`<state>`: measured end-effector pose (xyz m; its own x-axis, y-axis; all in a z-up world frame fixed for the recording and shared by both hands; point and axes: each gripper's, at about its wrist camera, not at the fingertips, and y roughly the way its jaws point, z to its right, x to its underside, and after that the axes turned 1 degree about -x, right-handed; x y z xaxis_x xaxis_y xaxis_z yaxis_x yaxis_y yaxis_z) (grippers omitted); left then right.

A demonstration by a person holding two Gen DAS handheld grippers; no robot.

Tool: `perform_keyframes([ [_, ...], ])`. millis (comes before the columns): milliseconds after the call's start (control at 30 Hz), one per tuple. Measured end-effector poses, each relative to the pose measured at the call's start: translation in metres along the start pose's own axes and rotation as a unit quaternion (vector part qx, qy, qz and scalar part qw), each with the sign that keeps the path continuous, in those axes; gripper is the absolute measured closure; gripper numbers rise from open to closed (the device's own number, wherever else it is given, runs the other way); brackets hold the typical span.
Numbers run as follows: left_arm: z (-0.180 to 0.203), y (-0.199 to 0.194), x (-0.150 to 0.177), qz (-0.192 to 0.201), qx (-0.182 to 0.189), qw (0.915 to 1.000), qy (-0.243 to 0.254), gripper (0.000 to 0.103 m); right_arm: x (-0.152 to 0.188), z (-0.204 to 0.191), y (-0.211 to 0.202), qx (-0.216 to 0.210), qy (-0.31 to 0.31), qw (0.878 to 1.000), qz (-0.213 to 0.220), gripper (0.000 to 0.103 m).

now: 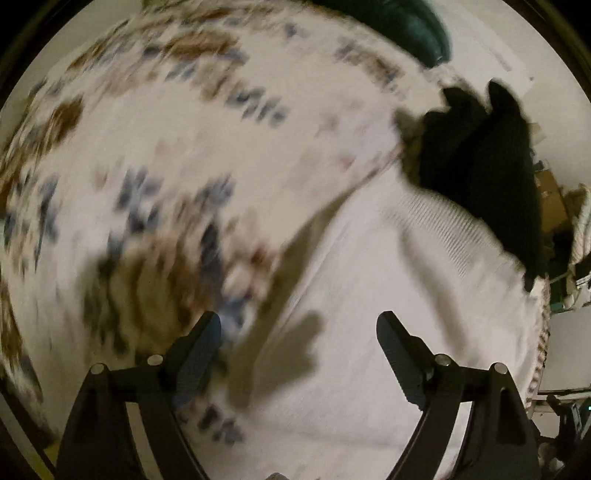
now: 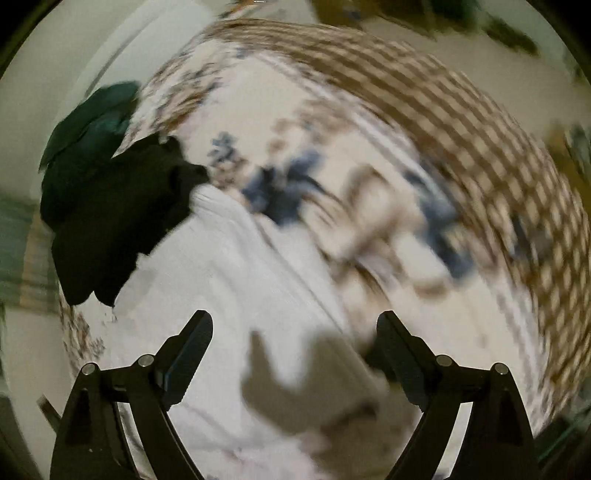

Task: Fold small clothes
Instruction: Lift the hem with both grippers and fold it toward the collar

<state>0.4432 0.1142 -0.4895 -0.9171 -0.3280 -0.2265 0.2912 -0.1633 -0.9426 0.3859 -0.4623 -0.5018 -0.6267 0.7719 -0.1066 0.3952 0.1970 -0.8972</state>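
A white ribbed garment [image 1: 388,295] lies spread on a patterned bed cover [image 1: 184,147]; it also shows in the right wrist view [image 2: 229,280]. A black garment [image 1: 480,158] lies on its far edge, also seen in the right wrist view [image 2: 110,221]. My left gripper [image 1: 299,332] is open and empty, just above the white garment's left edge. My right gripper [image 2: 295,332] is open and empty above the white garment. Both views are blurred by motion.
A dark green garment [image 2: 88,122] lies beyond the black one, also at the top of the left wrist view [image 1: 406,26]. The cover [image 2: 480,147] has a brown checked border on the right. Furniture and clutter [image 1: 561,221] stand past the bed's right edge.
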Motion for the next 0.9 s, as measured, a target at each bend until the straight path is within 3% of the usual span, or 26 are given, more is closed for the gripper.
perform_keyframes([
  [100,-0.009,0.015,0.019,-0.012,-0.010,0.9996,-0.023,0.017,0.008,0.016,0.008,-0.023,0.004,1.000,-0.005,0.011],
  [167,-0.004,0.024,0.024,-0.014,-0.018,0.9996,-0.016,0.017,0.006,0.008,0.019,-0.033,-0.034,0.999,-0.007,0.015],
  [200,0.000,0.029,0.026,-0.018,-0.017,0.9996,-0.011,0.017,0.008,0.002,0.024,-0.029,-0.065,0.997,-0.012,0.026],
  [233,0.002,0.032,0.027,-0.019,-0.020,0.9996,-0.008,0.017,0.010,-0.008,0.034,-0.010,-0.104,0.994,-0.023,0.053],
  [300,0.010,0.036,0.030,-0.018,-0.024,0.9995,0.009,0.017,0.015,-0.015,0.042,0.025,-0.135,0.990,-0.032,0.095],
  [433,0.009,0.038,0.033,-0.021,-0.029,0.9993,0.012,0.017,0.018,0.005,0.020,0.079,-0.130,0.988,0.006,0.097],
  [500,0.003,0.034,0.035,-0.024,-0.029,0.9993,0.003,0.017,0.016,0.028,0.023,0.067,-0.092,0.993,-0.019,0.097],
  [600,-0.008,0.010,0.047,-0.016,-0.024,0.9994,-0.022,0.017,0.018,0.043,0.027,-0.001,-0.045,0.997,-0.056,0.095],
  [667,-0.014,-0.008,0.060,-0.008,-0.019,0.9988,-0.044,0.017,0.020,0.042,0.021,0.009,-0.033,0.998,-0.052,0.071],
  [700,-0.018,-0.015,0.068,-0.008,-0.010,0.9980,-0.062,0.017,0.022,0.045,0.014,0.000,-0.023,0.999,-0.044,0.050],
  [733,-0.021,-0.018,0.076,-0.013,0.003,0.9965,-0.083,0.017,0.027,0.046,0.006,-0.021,0.001,0.999,-0.030,0.038],
  [833,-0.020,-0.004,0.091,-0.036,0.063,0.9876,-0.139,0.017,0.047,0.054,0.010,-0.060,0.061,0.995,-0.046,0.035],
  [900,-0.014,0.020,0.095,-0.060,0.110,0.9754,-0.182,0.017,0.061,0.059,0.031,-0.085,0.091,0.989,-0.076,0.035],
])
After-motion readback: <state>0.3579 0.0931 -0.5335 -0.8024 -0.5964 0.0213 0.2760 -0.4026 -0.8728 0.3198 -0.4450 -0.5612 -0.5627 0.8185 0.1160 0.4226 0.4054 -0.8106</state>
